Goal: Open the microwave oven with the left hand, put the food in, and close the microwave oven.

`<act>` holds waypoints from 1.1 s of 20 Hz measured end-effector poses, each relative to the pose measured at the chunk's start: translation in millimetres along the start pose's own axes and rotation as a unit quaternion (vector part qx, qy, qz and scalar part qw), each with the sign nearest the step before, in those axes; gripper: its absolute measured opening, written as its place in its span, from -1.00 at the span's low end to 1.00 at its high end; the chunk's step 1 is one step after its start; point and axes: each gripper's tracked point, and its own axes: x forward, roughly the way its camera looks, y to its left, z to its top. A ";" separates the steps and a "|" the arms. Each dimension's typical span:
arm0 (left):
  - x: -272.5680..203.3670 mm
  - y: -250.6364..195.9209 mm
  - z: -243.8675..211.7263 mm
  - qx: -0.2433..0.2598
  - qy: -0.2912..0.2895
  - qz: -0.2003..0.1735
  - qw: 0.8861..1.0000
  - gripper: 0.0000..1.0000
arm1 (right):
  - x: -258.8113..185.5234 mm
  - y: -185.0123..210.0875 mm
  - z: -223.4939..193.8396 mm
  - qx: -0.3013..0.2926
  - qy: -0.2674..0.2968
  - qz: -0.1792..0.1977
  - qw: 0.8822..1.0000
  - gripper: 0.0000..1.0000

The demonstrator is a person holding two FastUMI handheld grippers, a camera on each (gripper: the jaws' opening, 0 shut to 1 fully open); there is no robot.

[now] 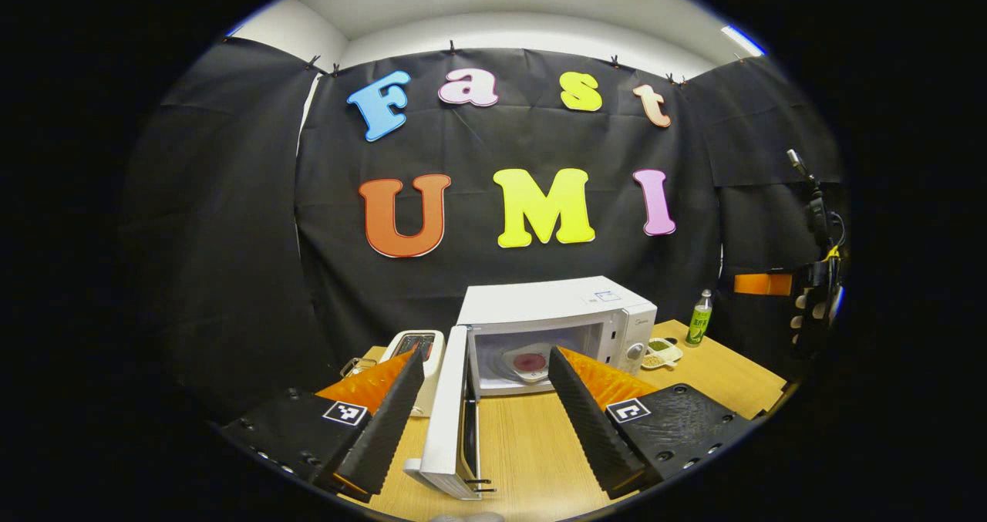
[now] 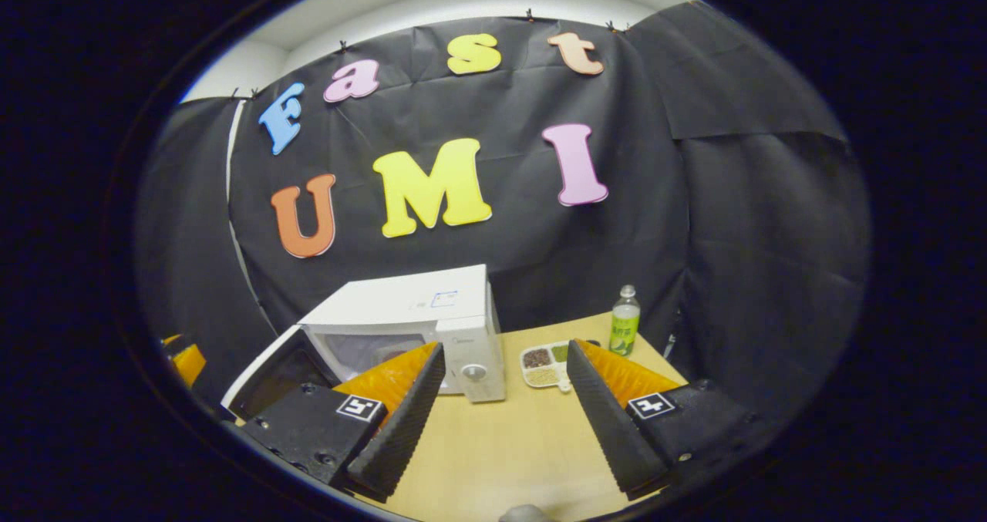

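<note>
The white microwave [image 1: 557,304] stands at the back of the wooden table [image 1: 532,445], its door [image 1: 446,418] swung wide open toward me. Inside, on the turntable, lies a plate with red food [image 1: 529,362]. My left gripper [image 1: 486,354] is open in front of the oven; the door's edge stands between its spread fingers without touching them. In the right gripper view, the microwave [image 2: 420,314] sits left of centre with its door [image 2: 270,375] open. My right gripper [image 2: 506,346] is open and holds nothing, hovering over the table to the right of the oven.
A white toaster [image 1: 416,350] stands left of the microwave. To its right sit a small divided dish [image 2: 544,364] of grains and a green-labelled bottle [image 2: 624,321]. A hand with the other gripper [image 1: 811,310] is at the far right of the left gripper view.
</note>
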 end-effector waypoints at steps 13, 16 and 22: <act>-2.2 49.4 -19.9 0.007 0.009 0.019 1.000 -0.14 | -32.1 -23.1 -12.1 0.010 0.022 -0.014 1.000 0.83; -1.1 69.9 -36.3 0.015 0.013 0.029 0.999 -0.99 | -36.4 -18.8 -18.0 0.011 0.030 -0.012 0.999 0.83; 2.2 106.9 -101.2 0.026 0.050 0.034 0.998 -1.00 | -46.6 -12.8 -35.3 0.014 0.052 -0.016 0.998 0.83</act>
